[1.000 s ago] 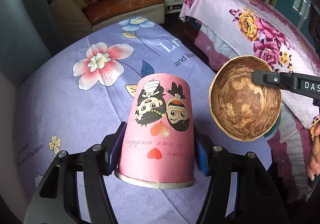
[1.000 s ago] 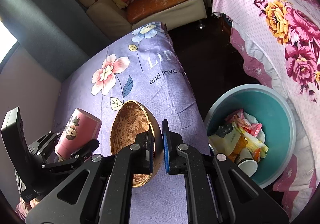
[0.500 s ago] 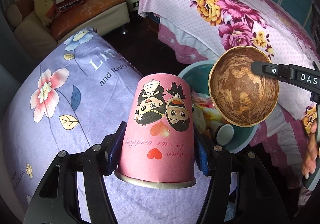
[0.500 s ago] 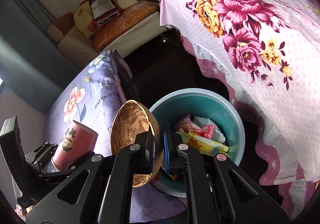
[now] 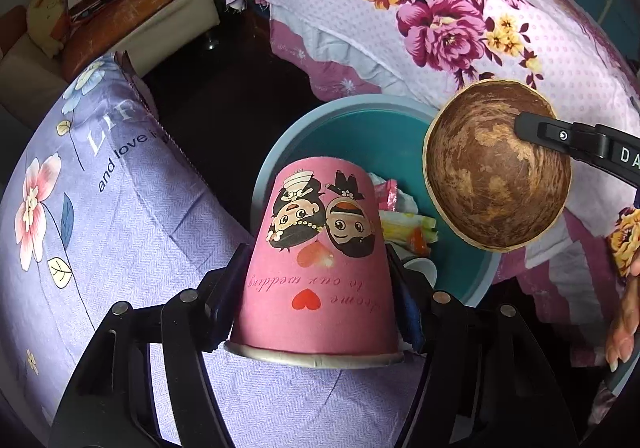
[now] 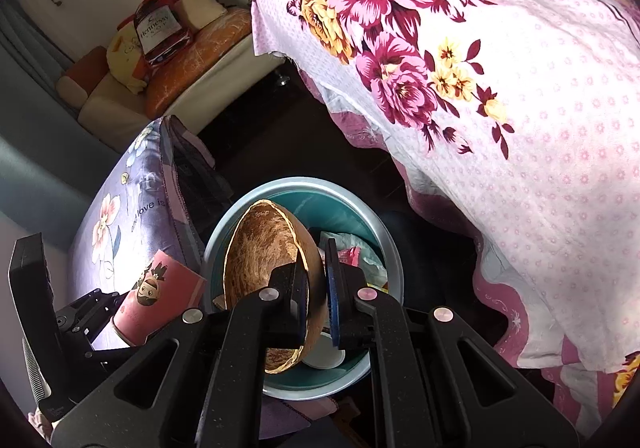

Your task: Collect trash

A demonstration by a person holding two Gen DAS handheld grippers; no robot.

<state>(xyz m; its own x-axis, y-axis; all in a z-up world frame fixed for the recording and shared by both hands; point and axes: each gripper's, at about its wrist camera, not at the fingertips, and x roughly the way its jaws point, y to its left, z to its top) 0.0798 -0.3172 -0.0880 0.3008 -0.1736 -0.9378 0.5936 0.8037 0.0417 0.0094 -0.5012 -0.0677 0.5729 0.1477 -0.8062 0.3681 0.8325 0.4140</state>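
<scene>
My left gripper (image 5: 318,288) is shut on a pink paper cup (image 5: 320,268) with a cartoon wedding couple, held upside down in front of the teal trash bin (image 5: 352,127). My right gripper (image 6: 318,288) is shut on the rim of a brown coconut shell half (image 6: 264,268), held over the bin (image 6: 360,215). The shell also shows in the left wrist view (image 5: 496,167), above the bin's right side. The bin holds wrappers (image 5: 404,224) and other trash. The cup and the left gripper show in the right wrist view (image 6: 160,300), left of the bin.
A purple flowered cloth (image 5: 100,207) covers the surface at the left. A bed with a pink rose cover (image 6: 500,87) rises right of the bin. A sofa with a Hennessy bottle cushion (image 6: 160,27) stands at the back. Dark floor (image 5: 224,99) lies between.
Both grippers have moved right, off the purple cloth and toward the bin, still holding the cup and the shell. The shell is now over the bin.
</scene>
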